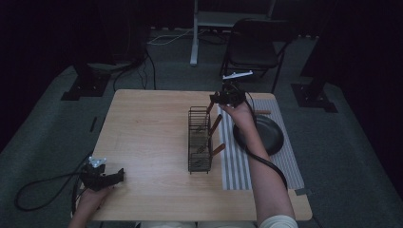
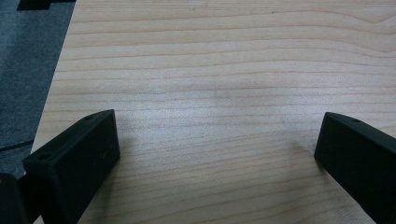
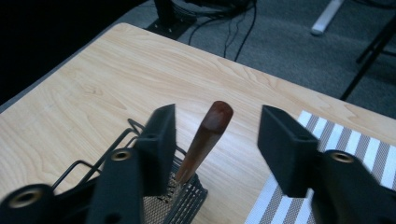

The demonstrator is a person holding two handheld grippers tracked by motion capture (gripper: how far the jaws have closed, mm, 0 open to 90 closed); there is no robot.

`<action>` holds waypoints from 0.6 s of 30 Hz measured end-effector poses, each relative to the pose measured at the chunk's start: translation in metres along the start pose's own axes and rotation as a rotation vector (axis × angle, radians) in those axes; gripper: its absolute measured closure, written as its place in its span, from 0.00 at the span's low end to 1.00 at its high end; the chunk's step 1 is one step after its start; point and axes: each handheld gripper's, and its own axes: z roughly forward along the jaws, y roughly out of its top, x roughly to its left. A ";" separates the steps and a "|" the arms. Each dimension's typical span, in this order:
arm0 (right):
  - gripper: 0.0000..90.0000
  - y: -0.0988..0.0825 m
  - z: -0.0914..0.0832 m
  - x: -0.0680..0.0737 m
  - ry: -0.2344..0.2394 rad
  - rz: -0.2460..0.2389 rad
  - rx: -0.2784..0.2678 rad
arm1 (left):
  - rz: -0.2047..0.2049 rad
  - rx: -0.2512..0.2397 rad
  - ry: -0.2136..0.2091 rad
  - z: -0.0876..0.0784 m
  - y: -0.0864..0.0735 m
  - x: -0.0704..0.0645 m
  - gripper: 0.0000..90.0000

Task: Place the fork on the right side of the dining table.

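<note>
Light wooden worktop (image 1: 147,142).
A wire utensil rack (image 1: 199,142) stands mid-worktop beside a striped mat (image 1: 237,175) carrying a dark pan (image 1: 268,135).

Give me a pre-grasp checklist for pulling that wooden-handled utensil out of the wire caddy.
1. Wooden handle lies between the jaws of the right hand-held gripper: ok.
2. Pads pressing on the handle: not ok; gaps show on both sides.
3. Handle centred in the gap: not ok; it sits nearer the left jaw in the right gripper view.
4. Wire caddy upright on the table: ok.
5. Left hand-held gripper away from the caddy, open over bare wood: ok.
6. Whether the utensil's lower end is free of the mesh: cannot tell.
</note>
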 end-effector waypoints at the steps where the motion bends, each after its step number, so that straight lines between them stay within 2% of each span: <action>1: 0.66 0.000 0.002 0.000 0.011 -0.003 0.013 | 0.000 0.000 0.000 0.000 0.000 0.000 0.00; 7: 0.79 0.002 0.006 0.000 0.039 0.014 0.025 | 0.000 0.000 0.000 0.000 0.000 0.000 0.00; 14: 0.85 0.003 0.004 0.001 0.077 0.021 0.036 | 0.000 0.000 0.000 0.000 0.000 0.000 0.00; 18: 0.89 0.004 0.002 0.003 0.117 0.020 0.036 | 0.000 0.000 0.000 0.000 0.000 0.000 0.00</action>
